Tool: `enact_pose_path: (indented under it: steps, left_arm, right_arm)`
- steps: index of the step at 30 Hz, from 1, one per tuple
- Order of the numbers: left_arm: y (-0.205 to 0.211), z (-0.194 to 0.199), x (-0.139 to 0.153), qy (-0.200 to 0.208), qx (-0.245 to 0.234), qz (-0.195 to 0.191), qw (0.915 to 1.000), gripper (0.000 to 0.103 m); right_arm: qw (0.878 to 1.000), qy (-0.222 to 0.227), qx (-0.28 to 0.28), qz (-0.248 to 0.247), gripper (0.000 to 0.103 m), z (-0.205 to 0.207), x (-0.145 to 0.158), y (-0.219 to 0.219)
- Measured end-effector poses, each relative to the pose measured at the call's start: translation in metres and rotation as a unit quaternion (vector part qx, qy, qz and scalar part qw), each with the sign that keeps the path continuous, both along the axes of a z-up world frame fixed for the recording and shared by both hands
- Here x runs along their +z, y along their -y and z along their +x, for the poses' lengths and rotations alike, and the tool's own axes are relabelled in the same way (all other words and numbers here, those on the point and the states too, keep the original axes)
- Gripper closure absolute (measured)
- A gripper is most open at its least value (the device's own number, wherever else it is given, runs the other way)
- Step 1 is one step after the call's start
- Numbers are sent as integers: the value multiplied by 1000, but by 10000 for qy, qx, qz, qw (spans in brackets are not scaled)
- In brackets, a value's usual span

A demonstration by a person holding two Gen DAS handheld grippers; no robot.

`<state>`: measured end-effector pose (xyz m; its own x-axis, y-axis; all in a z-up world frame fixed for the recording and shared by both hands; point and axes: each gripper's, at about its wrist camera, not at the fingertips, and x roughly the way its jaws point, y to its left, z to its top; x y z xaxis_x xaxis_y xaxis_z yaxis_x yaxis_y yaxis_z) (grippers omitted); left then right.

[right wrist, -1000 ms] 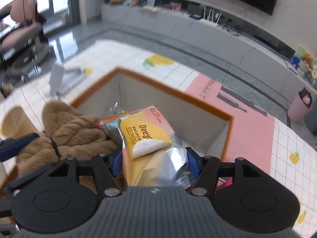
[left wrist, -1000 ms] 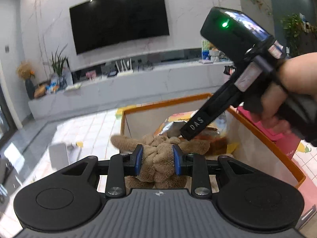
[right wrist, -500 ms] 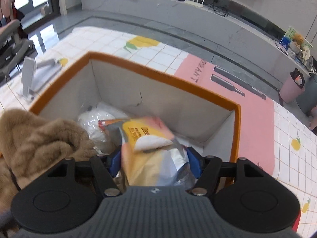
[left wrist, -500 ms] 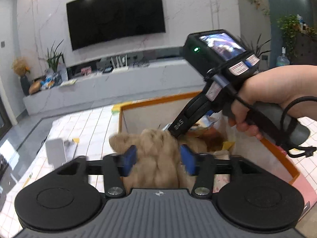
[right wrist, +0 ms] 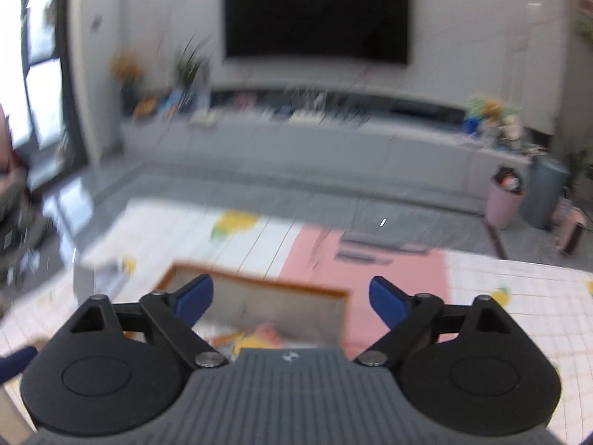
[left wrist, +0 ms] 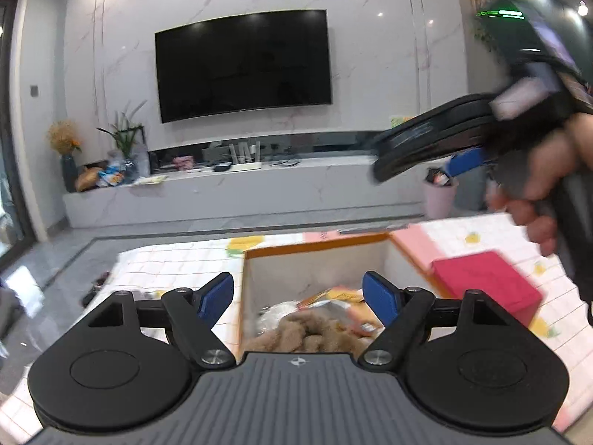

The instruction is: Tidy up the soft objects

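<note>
While I look along my left gripper (left wrist: pixel 298 298), its two blue-padded jaws stand wide apart with nothing between them; they have just been opening. Below and beyond them sits an open box with an orange rim (left wrist: pixel 315 247) and pale inner walls, resting on a white tiled mat with yellow fruit prints (left wrist: pixel 170 267). Inside the box lies a brown plush toy (left wrist: pixel 307 333), bunched up at the near side, with a crinkled yellow and silver snack bag (left wrist: pixel 341 296) just behind it and touching it. A bright pink box (left wrist: pixel 485 282) lies on the mat to the right of the orange-rimmed one. High on the right, a hand (left wrist: pixel 545 193) grips the handle of my right gripper (right wrist: pixel 291 302), which shows blurred in the left view. From the right wrist view, which is smeared by motion, those jaws are also spread wide and hold nothing, having just been opening, and the box's orange rim and a corner of the snack bag appear beneath them. A large dark television (left wrist: pixel 242 63) hangs on the marble wall at the back.
</note>
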<state>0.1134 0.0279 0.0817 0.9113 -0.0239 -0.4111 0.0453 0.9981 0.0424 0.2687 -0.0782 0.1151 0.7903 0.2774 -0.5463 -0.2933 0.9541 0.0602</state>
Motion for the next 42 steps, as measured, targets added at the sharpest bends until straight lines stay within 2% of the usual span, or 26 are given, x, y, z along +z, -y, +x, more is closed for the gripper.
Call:
enact_pose_path:
  steps: [1,4,9,12,14,18,21,25,29,33,42]
  left_arm:
    - [-2,-3,6,1,-118,-96,9999,10]
    - [-1,-15,20,65,-248,-298,9992,10]
    - [15,-38,33,226,-356,-328,9986,9]
    - [29,-52,34,343,-309,-204,9987,9]
    - [37,-58,31,337,-273,-216,9988,9]
    - [52,-67,21,154,-374,-232,9989,9]
    - [60,-74,11,125,-355,-135,9992,9]
    - [58,-81,-3,-54,-317,-288,9991,9]
    - [55,-84,-13,-112,-291,-308,9990,9]
    - [60,-80,-23,-361,-274,-212,9987,9]
    - [69,-84,-43,-506,-346,-164,9980,9]
  right_arm:
    - [9995,98,-209,210,6,-12,8,13]
    - [9964,212,-613,544,3,-49,27,50]
    - [9927,629,-1030,9,3,-124,21,72]
    - [9900,500,-1308,-180,3,-155,3,82]
    - [9906,372,-1284,-281,3,-172,-8,87]
    - [9911,499,-1188,-336,3,-206,-19,88]
    - [9924,510,-1071,-322,3,-219,-26,83]
    - [9928,542,-960,-459,3,-236,-39,76]
    - [9933,522,-983,-297,3,-247,-54,77]
    - [9951,398,-897,-81,3,-246,-70,80]
    - [9953,174,-943,89,3,-246,-91,86]
